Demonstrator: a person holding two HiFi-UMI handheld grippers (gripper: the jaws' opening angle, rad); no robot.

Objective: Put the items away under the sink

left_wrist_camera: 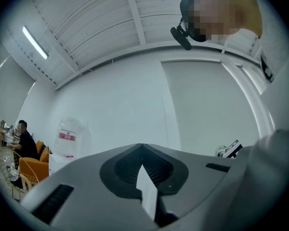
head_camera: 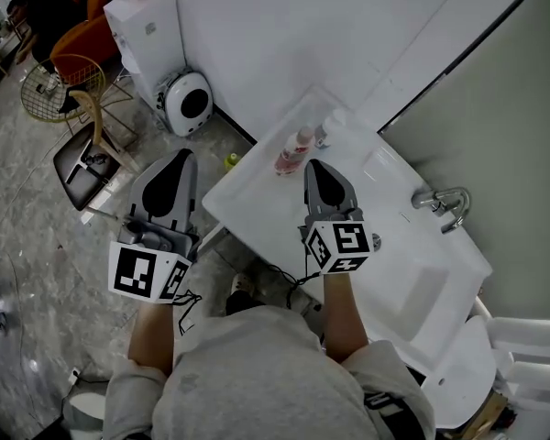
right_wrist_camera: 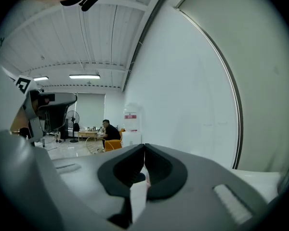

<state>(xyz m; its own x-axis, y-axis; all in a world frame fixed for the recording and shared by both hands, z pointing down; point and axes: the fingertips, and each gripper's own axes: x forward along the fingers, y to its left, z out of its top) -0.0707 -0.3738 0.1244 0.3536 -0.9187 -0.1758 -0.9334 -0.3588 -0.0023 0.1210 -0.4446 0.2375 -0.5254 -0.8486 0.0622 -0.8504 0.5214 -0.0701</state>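
A clear bottle with a pink label [head_camera: 291, 151] stands near the far end of the white sink counter [head_camera: 257, 200]. A smaller pale item [head_camera: 323, 136] sits just behind it. My right gripper [head_camera: 313, 165] hovers over the counter, its tip a little to the right of the bottle, jaws shut and empty. My left gripper [head_camera: 176, 158] hangs over the floor left of the counter, also shut with nothing held. Both gripper views point up at walls and ceiling; the left gripper's [left_wrist_camera: 142, 146] and the right gripper's [right_wrist_camera: 144, 146] jaws meet at the tips. The space under the sink is hidden.
A chrome faucet [head_camera: 445, 204] stands at the right of the basin [head_camera: 422, 282], and a toilet [head_camera: 463, 365] lies at lower right. On the floor are a small green object [head_camera: 230, 160], a round white device [head_camera: 188, 102], a water dispenser [head_camera: 147, 30] and wire chairs [head_camera: 60, 85].
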